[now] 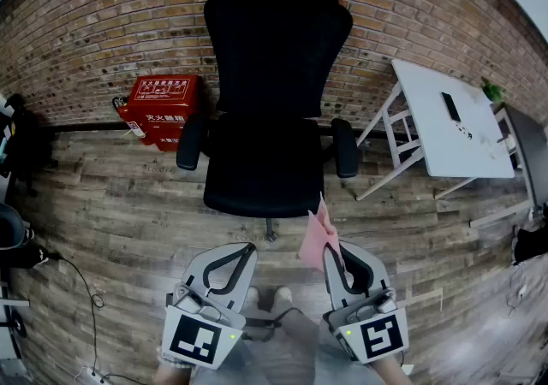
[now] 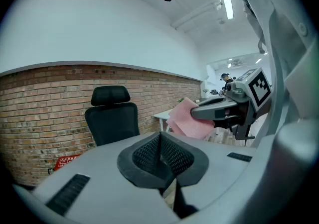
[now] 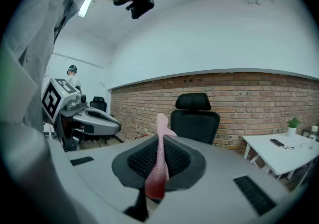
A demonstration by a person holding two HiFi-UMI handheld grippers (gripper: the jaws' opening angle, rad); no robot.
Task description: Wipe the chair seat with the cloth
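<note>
Fig. | cloth (image 3: 162,127): thin, pink, probably light and limp, was clamped edgewise in the right gripper (image 3: 159,161), short of the chair seat (image 1: 265,174) | left gripper (image 2: 160,154): jaws were together, empty | hold judged best across a fold.

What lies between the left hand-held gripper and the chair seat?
Only bare wooden floor, seen in the head view; the left hand-held gripper, shut and empty, is short of the chair seat.
</note>
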